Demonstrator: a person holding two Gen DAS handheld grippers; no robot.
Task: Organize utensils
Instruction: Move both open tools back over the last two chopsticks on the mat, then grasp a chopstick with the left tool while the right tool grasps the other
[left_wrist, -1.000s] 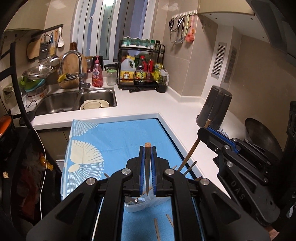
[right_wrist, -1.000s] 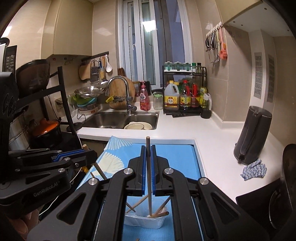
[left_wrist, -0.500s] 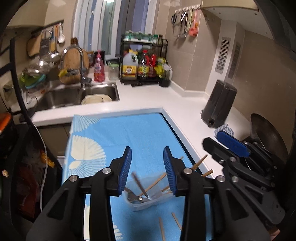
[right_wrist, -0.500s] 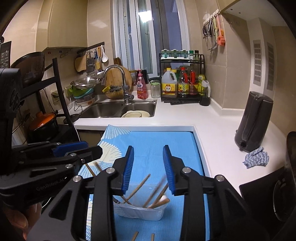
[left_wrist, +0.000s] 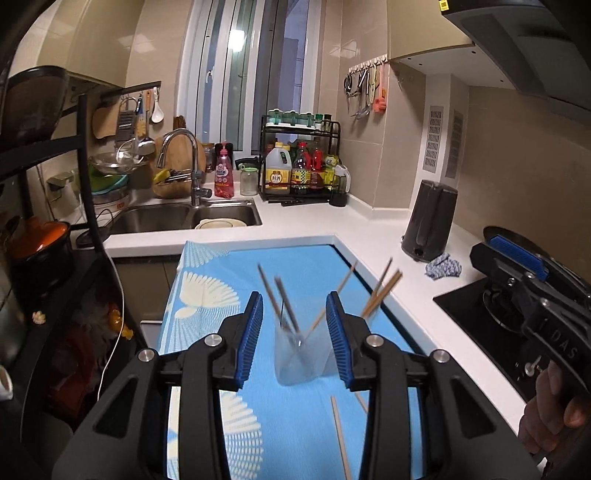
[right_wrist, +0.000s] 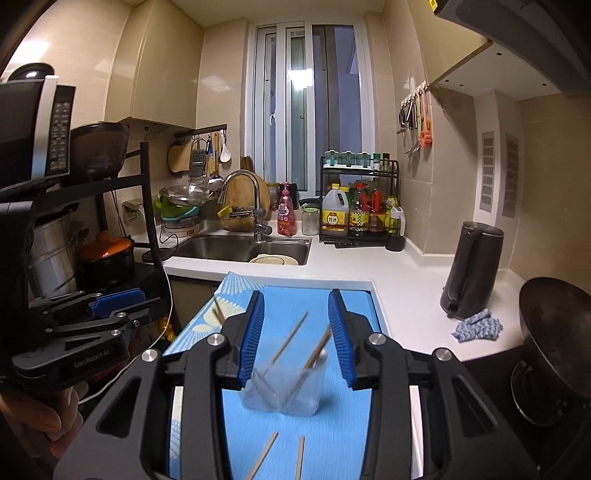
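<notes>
Left wrist view: left gripper (left_wrist: 294, 334) has its blue pads apart with nothing between them, released
Right wrist view: right gripper (right_wrist: 296, 334) has its jaws opening, nothing pinched between the pads
Clear cup (left_wrist: 300, 357): stands upright on the blue cloth (left_wrist: 229, 406), just ahead of both grippers, touched by neither
Chopsticks in cup (right_wrist: 314, 353): several wooden sticks lean outward at different angles, blurred
Loose chopsticks (right_wrist: 300, 457): two lie flat on the cloth in front of the cup, apart from each other
Right hand (left_wrist: 550, 417): wraps the right tool's handle at the left view's edge
Kettle (right_wrist: 472, 269): dark, on the white counter (right_wrist: 406, 273), well right of the cloth
</notes>
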